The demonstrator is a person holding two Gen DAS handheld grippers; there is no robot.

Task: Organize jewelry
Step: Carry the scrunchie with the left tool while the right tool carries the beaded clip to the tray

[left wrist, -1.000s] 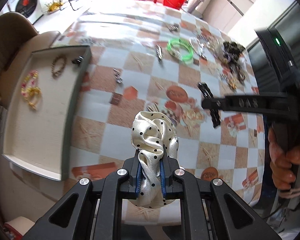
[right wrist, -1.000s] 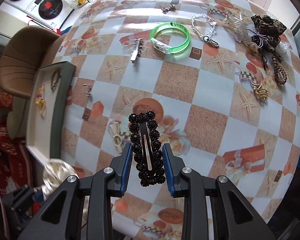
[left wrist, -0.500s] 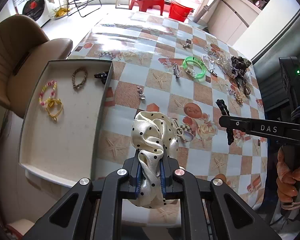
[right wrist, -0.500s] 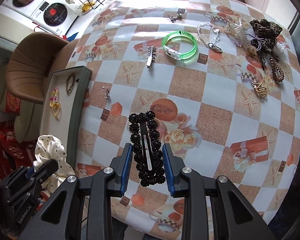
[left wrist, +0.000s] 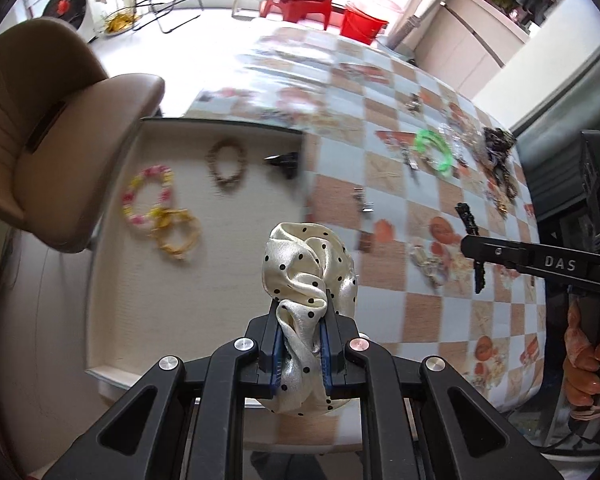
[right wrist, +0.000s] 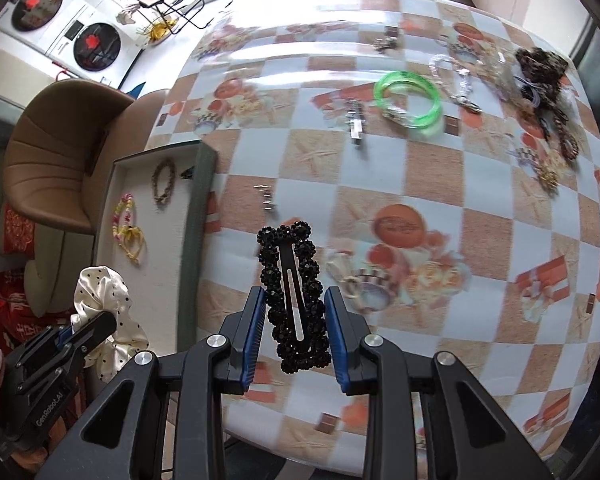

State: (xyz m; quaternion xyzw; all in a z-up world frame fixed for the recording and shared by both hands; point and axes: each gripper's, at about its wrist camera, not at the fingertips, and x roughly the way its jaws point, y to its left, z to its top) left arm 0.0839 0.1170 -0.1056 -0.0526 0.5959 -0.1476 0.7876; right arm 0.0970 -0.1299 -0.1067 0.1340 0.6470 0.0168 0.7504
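Observation:
My left gripper is shut on a cream polka-dot scrunchie, held above the near right part of the beige tray. The tray holds a pink-yellow bracelet, a yellow bracelet, a brown bead bracelet and a small black clip. My right gripper is shut on a black beaded hair clip, held above the checked table just right of the tray. The scrunchie also shows in the right wrist view.
A green bangle, a silver clip, small earrings, chains and dark scrunchies lie on the table's far side. A brown chair stands left of the tray. The right gripper shows at the left view's right edge.
Both grippers have moved left toward the tray, keeping their loads. The left gripper with the scrunchie went from over the table to over the tray.

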